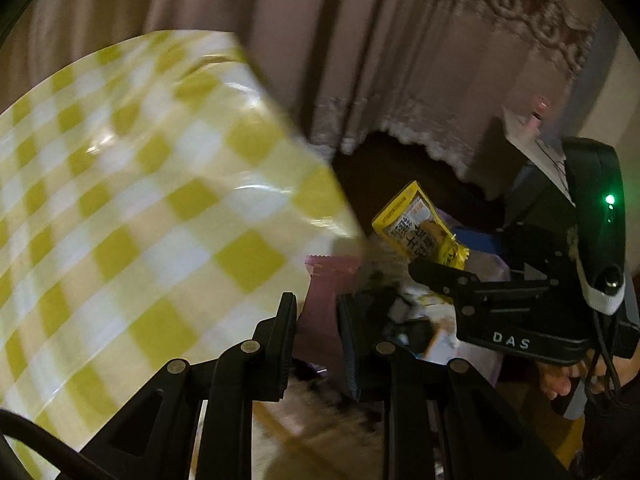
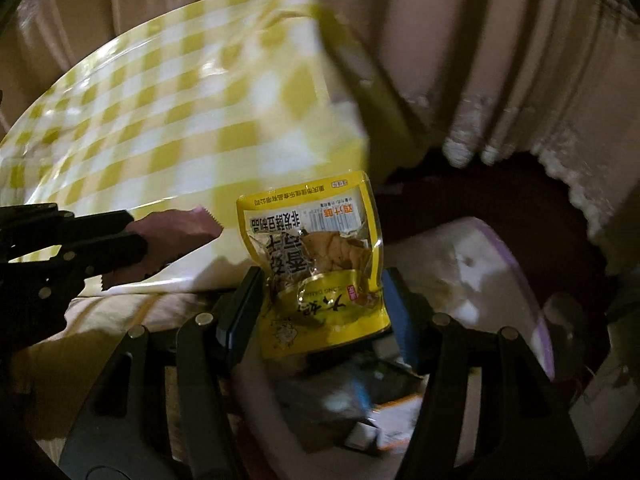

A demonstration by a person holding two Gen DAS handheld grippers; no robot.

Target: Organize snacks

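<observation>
Lighting: dim, warm indoor light. Glare: white streaks on the glossy checked desk cover (image 1: 160,200). Blur: heavy motion smear on the curtains (image 1: 400,60) and lower clutter. Distortion: fisheye bowing, black vignette at the corners. Sharpest: yellow snack packet (image 2: 316,248) print.

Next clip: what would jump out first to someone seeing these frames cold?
The yellow snack packet clamped in the right gripper, dead centre of the right wrist view. Next, the yellow-and-white checked tablecloth filling the left of both views. The left gripper grips a pink packet beside the cloth's edge.
</observation>
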